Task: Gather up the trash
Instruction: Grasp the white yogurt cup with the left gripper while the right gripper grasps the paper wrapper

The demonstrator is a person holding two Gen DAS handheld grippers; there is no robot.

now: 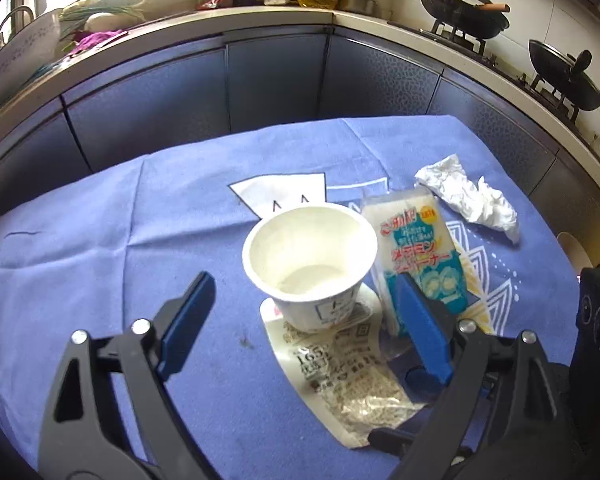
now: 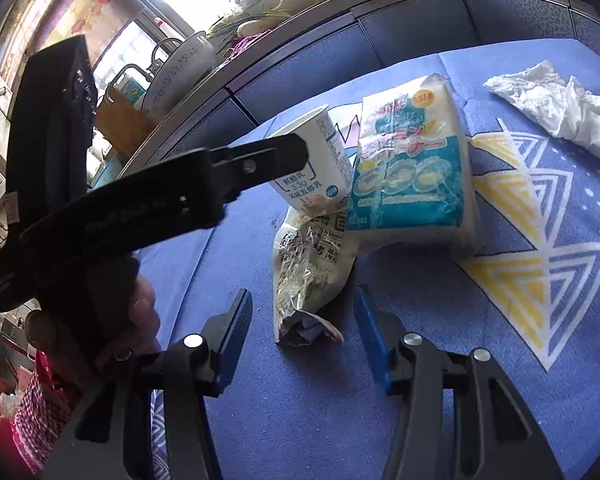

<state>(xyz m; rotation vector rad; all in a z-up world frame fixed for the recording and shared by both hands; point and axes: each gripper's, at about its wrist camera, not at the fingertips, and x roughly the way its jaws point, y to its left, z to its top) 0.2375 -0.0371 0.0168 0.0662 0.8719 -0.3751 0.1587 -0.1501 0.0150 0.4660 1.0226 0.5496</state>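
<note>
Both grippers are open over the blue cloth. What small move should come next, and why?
Probably ease the right gripper forward and close on the crinkled clear plastic wrapper. Its near end already lies between the open fingers, nothing is held yet, and the white yogurt cup stands on its far end, so pull gently. The left gripper hangs open near the cup.

Spread right gripper (image 2: 304,336) fingers (image 2: 374,340) flanking crumpled wrapper (image 2: 306,276).

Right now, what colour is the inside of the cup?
White. The cup shows it best in the left wrist view.
</note>
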